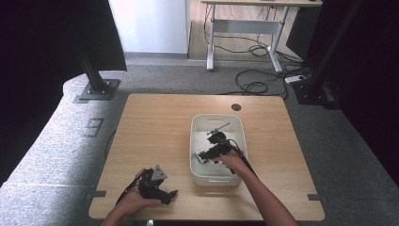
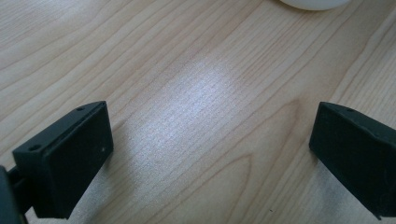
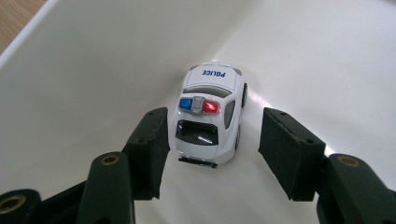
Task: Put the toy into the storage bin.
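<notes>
glossy plastic toy car, wood-grain table

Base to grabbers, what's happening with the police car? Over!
Right gripper open, jaws astride police car in white bin. Left gripper open over bare table. Nothing blocking.

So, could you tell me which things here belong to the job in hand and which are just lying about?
In the job:
- toy police car, between the open jaws of the right gripper
- white bin that holds it

Lying about:
- left gripper, open, low over the bare table
- desk and cables on the floor behind
</notes>
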A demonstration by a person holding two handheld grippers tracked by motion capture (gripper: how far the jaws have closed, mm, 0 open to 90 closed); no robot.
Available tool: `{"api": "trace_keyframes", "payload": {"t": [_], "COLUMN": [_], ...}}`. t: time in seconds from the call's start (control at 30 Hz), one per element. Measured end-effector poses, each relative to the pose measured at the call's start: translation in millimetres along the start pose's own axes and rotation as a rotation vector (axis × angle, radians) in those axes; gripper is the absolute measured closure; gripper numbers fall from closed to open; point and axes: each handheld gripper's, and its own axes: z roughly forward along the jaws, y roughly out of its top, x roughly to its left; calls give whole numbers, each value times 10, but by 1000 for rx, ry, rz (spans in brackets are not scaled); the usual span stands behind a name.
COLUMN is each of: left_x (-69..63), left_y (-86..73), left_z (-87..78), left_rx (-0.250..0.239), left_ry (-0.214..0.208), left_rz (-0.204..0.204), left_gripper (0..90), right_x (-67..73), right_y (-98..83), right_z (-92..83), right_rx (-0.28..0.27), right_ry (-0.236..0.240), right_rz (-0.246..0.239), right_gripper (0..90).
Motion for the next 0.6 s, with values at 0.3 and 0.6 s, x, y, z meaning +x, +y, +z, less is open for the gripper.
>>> {"api": "trace_keyframes", "payload": {"t": [0.3, 0.6], "left_x": [0, 0], "left_y": [0, 1], "left_z": [1, 1], "left_rx": [-1, 0], "left_ry": [-1, 0], "left_rz": [0, 1], "left_gripper": [0, 0], "right_x": [-9, 79], "right_y": [-41, -40], "right_z": [-6, 107], "right_rx": [-8, 40], "right_ry": [6, 23], "right_rz": [-8, -46], "right_gripper": [421, 416]}}
